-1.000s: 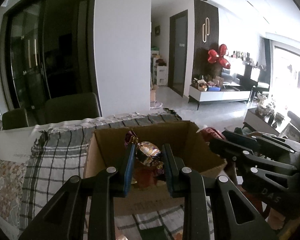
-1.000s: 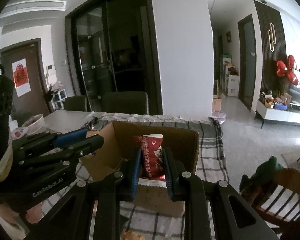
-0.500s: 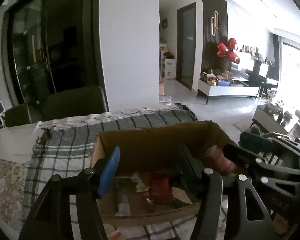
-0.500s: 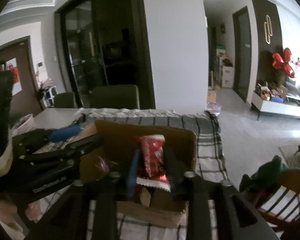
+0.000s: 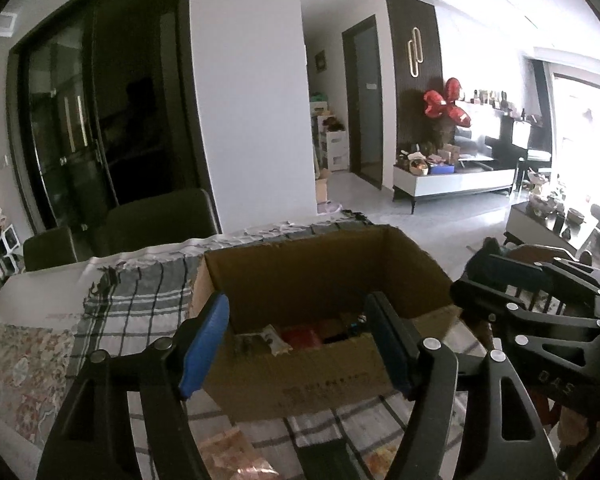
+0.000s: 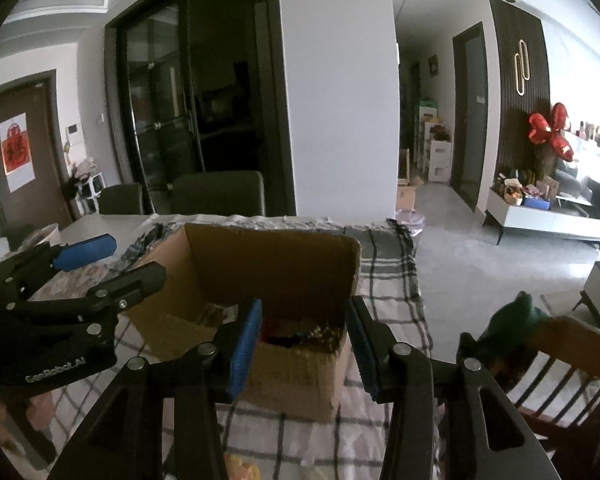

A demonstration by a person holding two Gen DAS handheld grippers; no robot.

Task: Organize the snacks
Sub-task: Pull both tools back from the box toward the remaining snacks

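Now, nearest to you, some snack packets (image 5: 236, 454) lie on the checked tablecloth (image 5: 140, 300) just below your left gripper (image 5: 300, 340), so part of the work is not done yet. Your left gripper has its jaws apart and opening wider, with nothing between them. Your right gripper (image 6: 304, 344) also stands apart and empty, only less wide.

Behind the fingers is the cardboard box (image 5: 300, 376), open at the top. On its bottom you can see several wrapped snacks (image 5: 296, 334), among them something red. I judge that sorting is under way: some pieces are inside, and the packets near the table edge wait for you.

One second ago it was different. Your left gripper was clamped on a gold-wrapped candy above the box, and your right gripper held a red packet. Both are now released, apparently into the box, though I cannot tell exactly which item there is which. Farther away, the dark chairs (image 5: 156, 220) and the living room look the same as before.
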